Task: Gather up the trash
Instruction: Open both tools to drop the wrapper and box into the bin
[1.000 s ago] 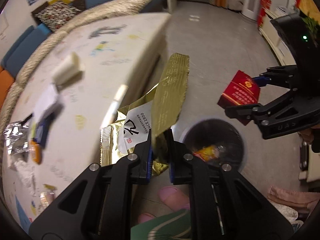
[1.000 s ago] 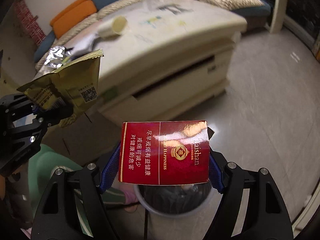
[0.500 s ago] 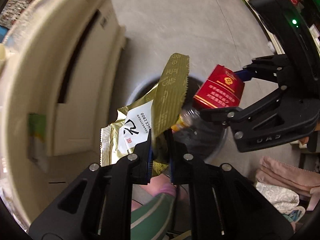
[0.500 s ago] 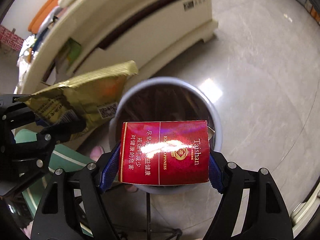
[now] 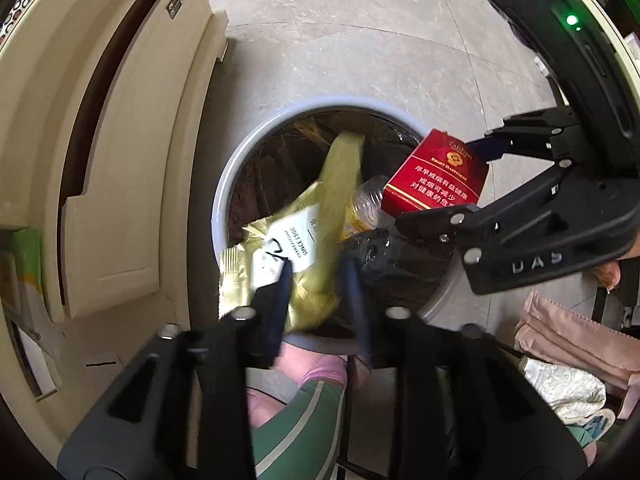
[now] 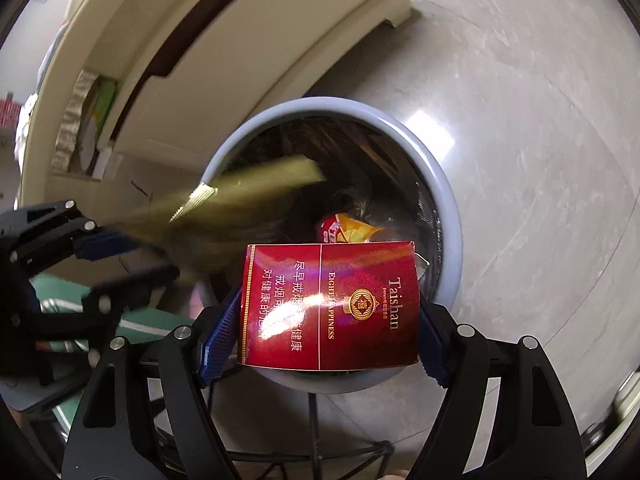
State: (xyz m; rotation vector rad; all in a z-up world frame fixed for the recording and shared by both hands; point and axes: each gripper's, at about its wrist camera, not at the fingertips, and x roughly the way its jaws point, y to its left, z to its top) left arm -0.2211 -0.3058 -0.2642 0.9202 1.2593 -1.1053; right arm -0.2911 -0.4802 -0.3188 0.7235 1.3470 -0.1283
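Opening left tongs (image 5: 316, 280) now release gold wrapper (image 5: 320, 216) over bin (image 5: 228, 208).

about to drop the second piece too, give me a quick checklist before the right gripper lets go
1. Red cigarette pack clamped in right gripper: ok.
2. Pack over the bin opening: ok, though near the rim.
3. Left gripper jaws have just been opening, gold wrapper blurred between them over the bin: ok.
4. Wrapper fully free of the pads: cannot tell.
5. Room inside the bin beside the bottle: ok.
6. Grippers apart from each other: ok.
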